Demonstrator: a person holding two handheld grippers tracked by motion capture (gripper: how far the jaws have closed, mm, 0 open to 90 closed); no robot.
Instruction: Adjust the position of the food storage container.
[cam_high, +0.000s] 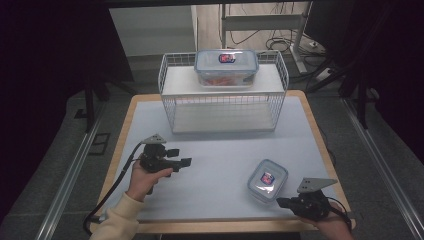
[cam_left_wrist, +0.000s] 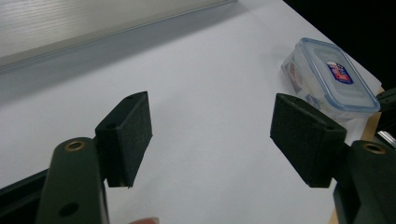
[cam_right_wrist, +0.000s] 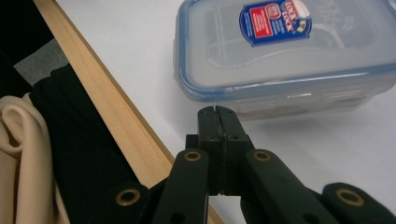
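The small clear plastic container with a blue-rimmed lid lies on the white surface, well in front of the white wire shelf rack. Just beside the container's near corner, the right claw has its jaws pressed together, gripping nothing. Far to the container's left, the left claw stands wide and empty.

Clear box with a blue-rimmed lid and red-and-blue label. White surface edged in pale wood. White wire rack. Black tools. Cream sleeve.
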